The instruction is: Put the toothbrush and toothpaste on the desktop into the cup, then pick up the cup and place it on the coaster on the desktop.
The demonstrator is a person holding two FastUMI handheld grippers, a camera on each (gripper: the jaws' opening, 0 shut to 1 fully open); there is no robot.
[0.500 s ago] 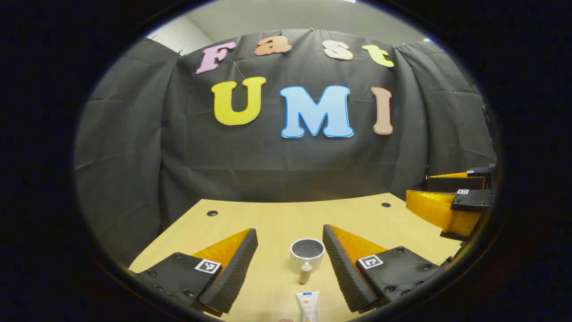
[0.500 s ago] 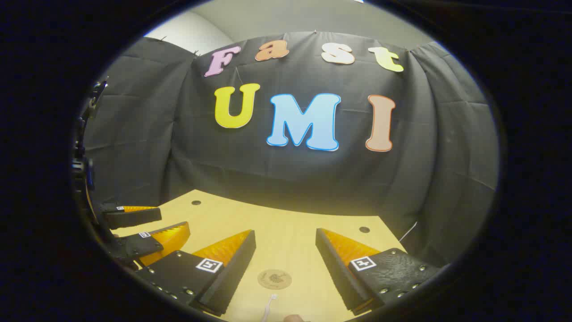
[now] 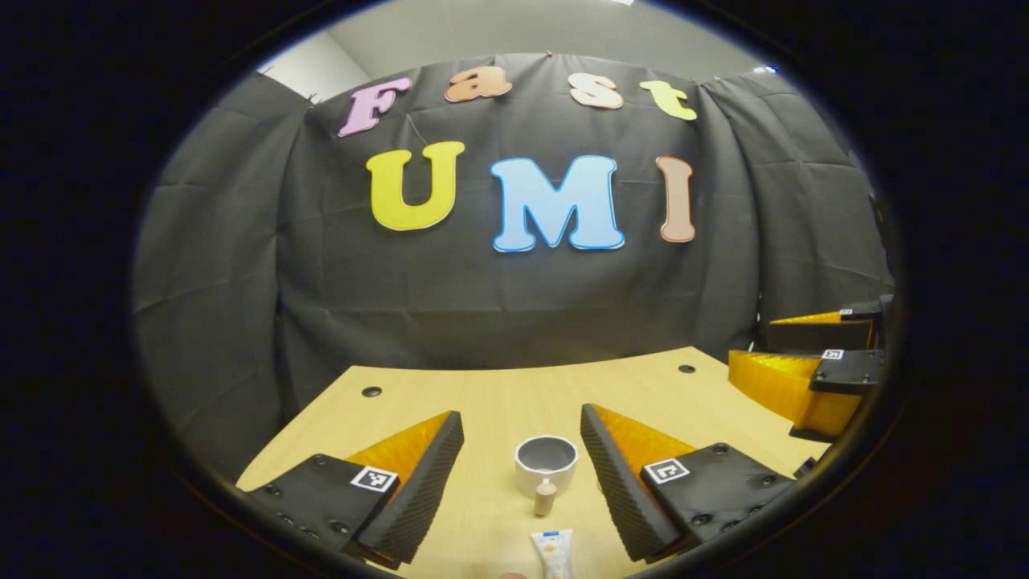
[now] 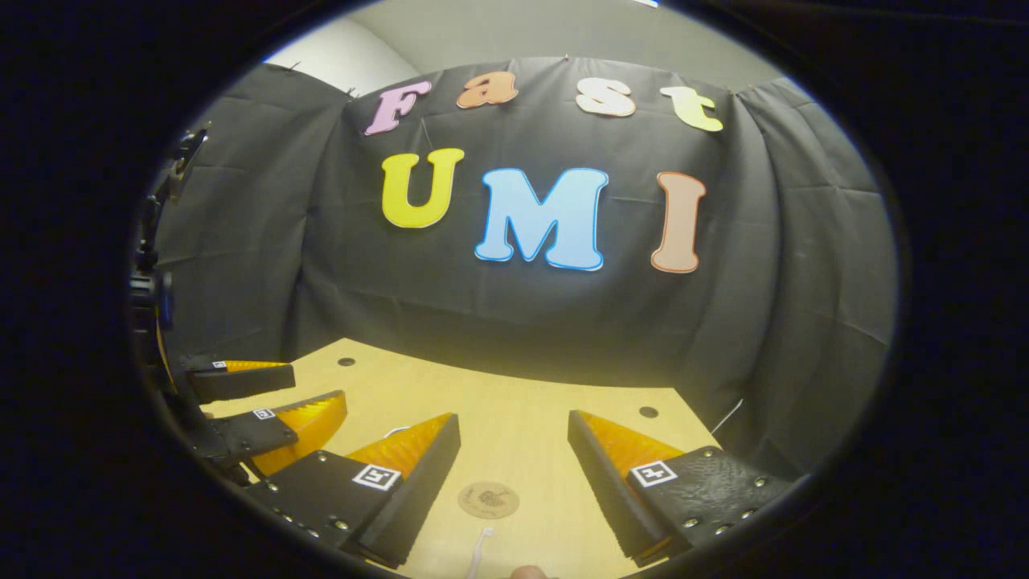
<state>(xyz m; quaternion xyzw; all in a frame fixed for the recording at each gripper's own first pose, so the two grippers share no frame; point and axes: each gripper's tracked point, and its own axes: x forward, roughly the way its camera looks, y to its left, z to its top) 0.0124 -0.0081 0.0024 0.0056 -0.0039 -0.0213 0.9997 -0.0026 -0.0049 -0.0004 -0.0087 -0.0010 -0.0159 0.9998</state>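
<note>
wooden desktop (image 3: 498, 394) with cup (image 3: 546, 464), toothpaste (image 3: 553, 553), perhaps toothbrush (image 4: 480, 547)

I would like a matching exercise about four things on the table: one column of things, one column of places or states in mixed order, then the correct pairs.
Things
1. cup
2. toothpaste
3. coaster
4. toothbrush

Places or states
A. flat round disc between the right tongs' fingers
B. thin white item lying nearer the camera than the coaster
C. upright and empty, between the left tongs' fingers
D. tube lying nearest the camera, its cap toward the cup

Pairs: 1-C, 2-D, 3-A, 4-B
</note>
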